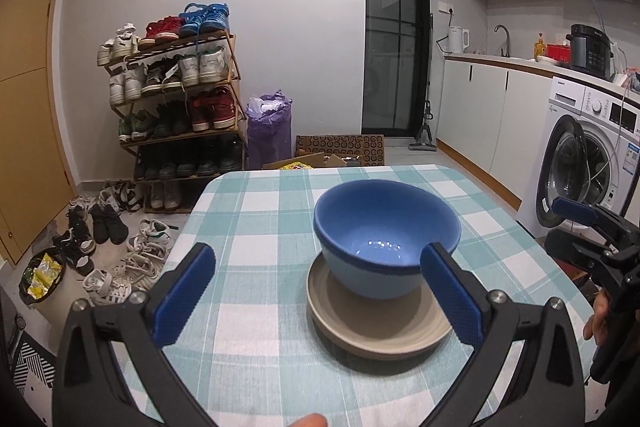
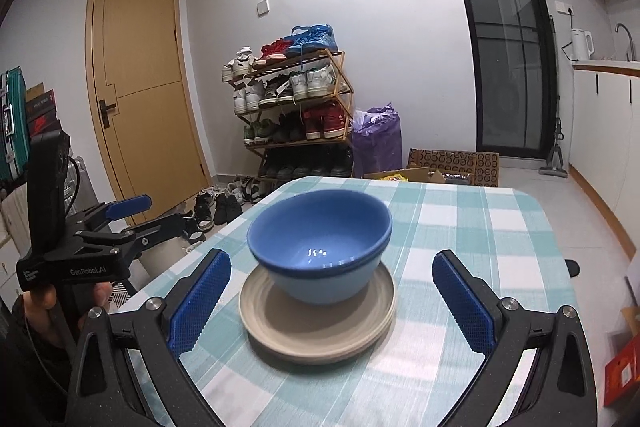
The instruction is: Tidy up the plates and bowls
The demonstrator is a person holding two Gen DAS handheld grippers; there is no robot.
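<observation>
Right wrist view shows our right gripper (image 2: 332, 301) spread and empty before the bowls (image 2: 320, 247) stacked on plates (image 2: 316, 327) mid-table (image 2: 500, 227); we judge them rigid, slick, breakable, so grip the rim.

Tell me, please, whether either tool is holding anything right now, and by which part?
Nothing is held. Both the left tool and right tool are open, apart from the blue bowls stacked on the plates.

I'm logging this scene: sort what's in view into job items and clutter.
Job: nested blue ceramic bowls; stacked beige round plates beneath them.

Clutter: wooden shoe rack; purple plastic bag; white washing machine; patterned cardboard box.
</observation>
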